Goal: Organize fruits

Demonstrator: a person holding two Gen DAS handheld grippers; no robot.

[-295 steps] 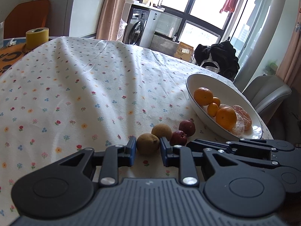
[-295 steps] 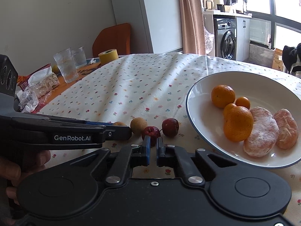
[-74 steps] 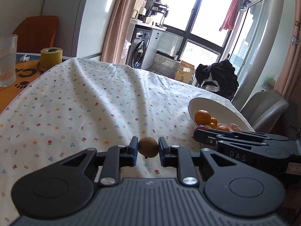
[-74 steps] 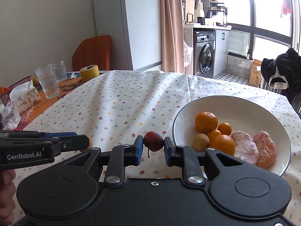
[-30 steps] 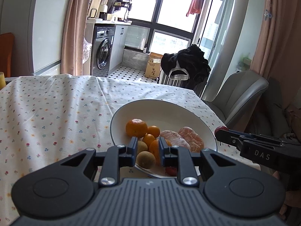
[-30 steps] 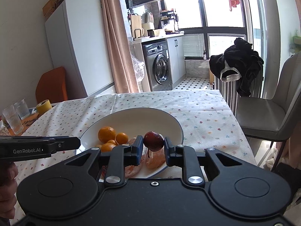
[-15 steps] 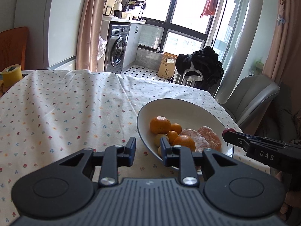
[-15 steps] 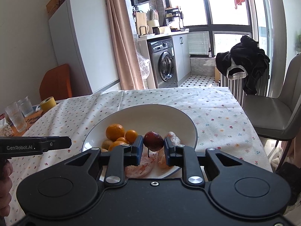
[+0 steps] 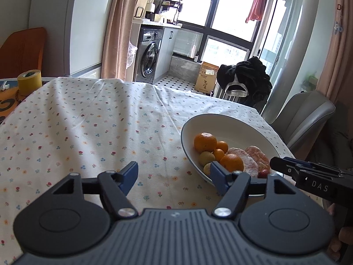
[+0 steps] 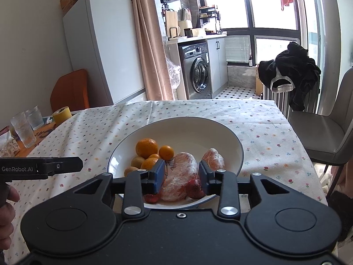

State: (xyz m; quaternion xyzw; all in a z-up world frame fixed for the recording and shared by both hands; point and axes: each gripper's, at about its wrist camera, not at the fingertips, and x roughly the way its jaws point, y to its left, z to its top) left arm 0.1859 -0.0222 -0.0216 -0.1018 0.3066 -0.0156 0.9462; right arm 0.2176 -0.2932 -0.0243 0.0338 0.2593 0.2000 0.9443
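A white bowl (image 9: 231, 123) (image 10: 183, 125) on the flowered tablecloth holds oranges (image 9: 205, 141) (image 10: 146, 148), two brown fruits (image 9: 206, 158) (image 10: 138, 161), peeled citrus segments (image 9: 242, 158) (image 10: 182, 172) and two dark red fruits (image 10: 194, 188). My right gripper (image 10: 182, 175) is open just above the bowl's near rim, with one red fruit lying loose under its right finger. The second red fruit (image 10: 152, 197) lies by the near rim. My left gripper (image 9: 173, 175) is wide open and empty over the cloth, left of the bowl. The right gripper's finger (image 9: 293, 167) shows at the right of the left wrist view.
A yellow tape roll (image 9: 29, 81) (image 10: 61, 113) and drinking glasses (image 10: 23, 130) stand at the table's far left. A grey chair (image 10: 326, 132) stands by the right edge, near a radiator draped with dark clothes (image 10: 289, 70). A hand (image 10: 7, 207) holds the left gripper.
My right gripper has opened and let the red fruit drop into the bowl. My left gripper has opened wider and drawn back left of the bowl.
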